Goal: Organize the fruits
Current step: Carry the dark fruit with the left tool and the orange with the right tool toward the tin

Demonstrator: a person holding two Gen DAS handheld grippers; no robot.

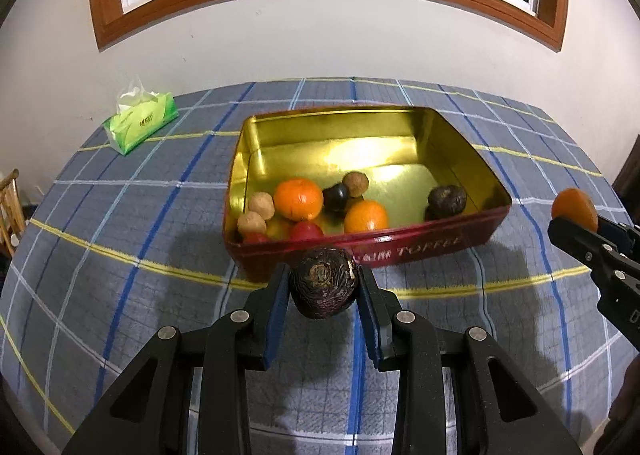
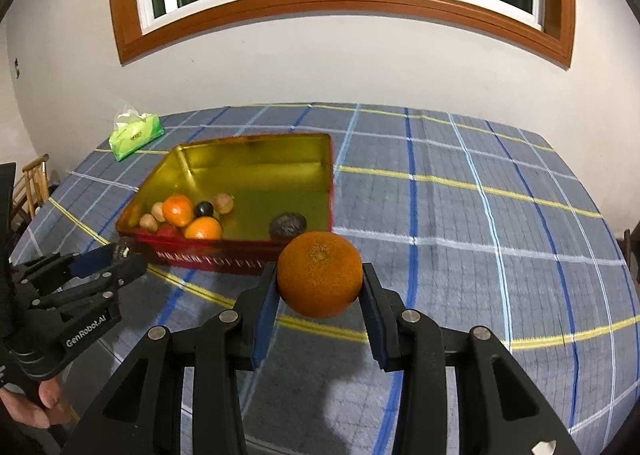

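Wrinkled dark fruit (image 1: 324, 283) clamped; pebbled orange (image 2: 320, 275) clamped.

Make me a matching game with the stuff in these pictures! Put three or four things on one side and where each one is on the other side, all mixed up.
Things:
1. dark wrinkly fruit
2. big orange
3. walnuts
4. tissue pack

Places:
A. on the checked tablecloth, near the wall
B. held in the right gripper
C. inside the red tin, at its left end
D. held in the left gripper

Right pairs: 1-D, 2-B, 3-C, 4-A
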